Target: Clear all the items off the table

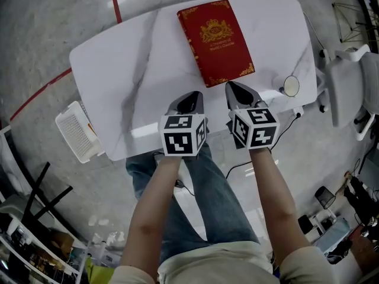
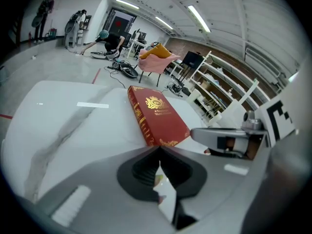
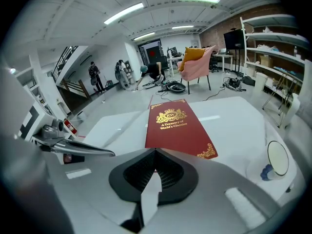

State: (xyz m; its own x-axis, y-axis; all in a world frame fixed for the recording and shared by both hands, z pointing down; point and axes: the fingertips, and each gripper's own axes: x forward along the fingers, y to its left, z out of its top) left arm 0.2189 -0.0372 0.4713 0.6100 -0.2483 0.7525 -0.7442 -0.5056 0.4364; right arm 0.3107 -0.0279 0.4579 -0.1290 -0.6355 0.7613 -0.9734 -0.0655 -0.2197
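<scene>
A thick red book (image 1: 216,40) with gold print lies flat on the white marble table (image 1: 118,70), toward its far side. The same red book (image 2: 156,116) lies just ahead of the left jaws, and the red book (image 3: 178,128) shows ahead of the right jaws. My left gripper (image 1: 190,97) hovers over the table's near edge, shut, nothing in it. My right gripper (image 1: 237,89) is beside it, tips close to the book's near right corner, shut and empty. In the gripper views both sets of tips meet: left gripper (image 2: 159,147), right gripper (image 3: 155,151).
A small round white mirror or dish (image 1: 291,86) sits near the table's right edge, round mirror (image 3: 278,157). A white perforated basket (image 1: 77,132) stands on the floor left of the table. A white chair (image 1: 349,81) is to the right. Cables trail under the table.
</scene>
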